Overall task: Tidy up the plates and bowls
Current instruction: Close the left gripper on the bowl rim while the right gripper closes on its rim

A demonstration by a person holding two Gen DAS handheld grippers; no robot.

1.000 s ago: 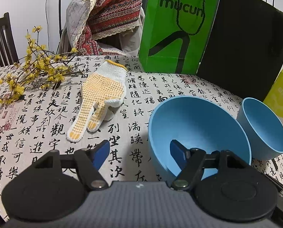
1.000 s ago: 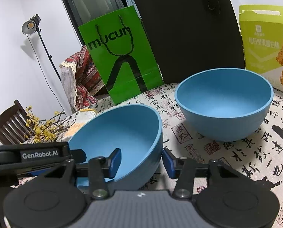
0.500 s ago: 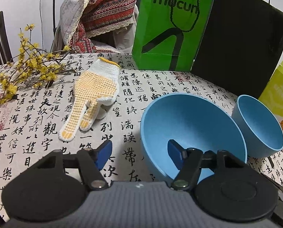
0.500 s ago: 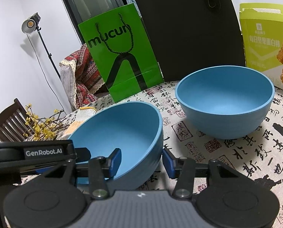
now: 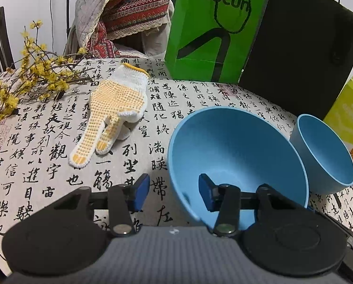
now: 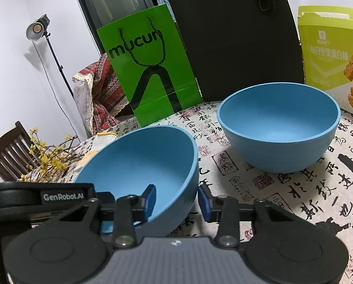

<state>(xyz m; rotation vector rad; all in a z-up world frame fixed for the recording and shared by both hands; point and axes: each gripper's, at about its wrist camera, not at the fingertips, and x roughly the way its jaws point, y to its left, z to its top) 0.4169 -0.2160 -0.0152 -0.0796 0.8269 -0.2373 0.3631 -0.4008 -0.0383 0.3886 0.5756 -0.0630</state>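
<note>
Two blue bowls stand on the calligraphy tablecloth. The near bowl (image 5: 235,146) (image 6: 138,165) leans tilted. My left gripper (image 5: 174,195) straddles its rim, one blue pad outside and one inside; the jaws are closing, with a gap still showing at the wall. From the other side my right gripper (image 6: 177,201) straddles the same rim. Its jaws are closing too, the outer pad close to the wall and the inner pad clear of it. The second bowl (image 6: 278,127) (image 5: 323,151) sits upright just beyond.
A dotted work glove (image 5: 115,108) and a yellow flower branch (image 5: 34,75) lie to the left. A green paper bag (image 6: 148,66), a black bag (image 6: 235,35) and a snack box (image 6: 332,54) stand behind the bowls. A wooden chair (image 6: 8,151) is at the table's left edge.
Both grippers' jaws have narrowed around the near bowl's rim. Neither hand has shifted, and both bowls stay where they were.
</note>
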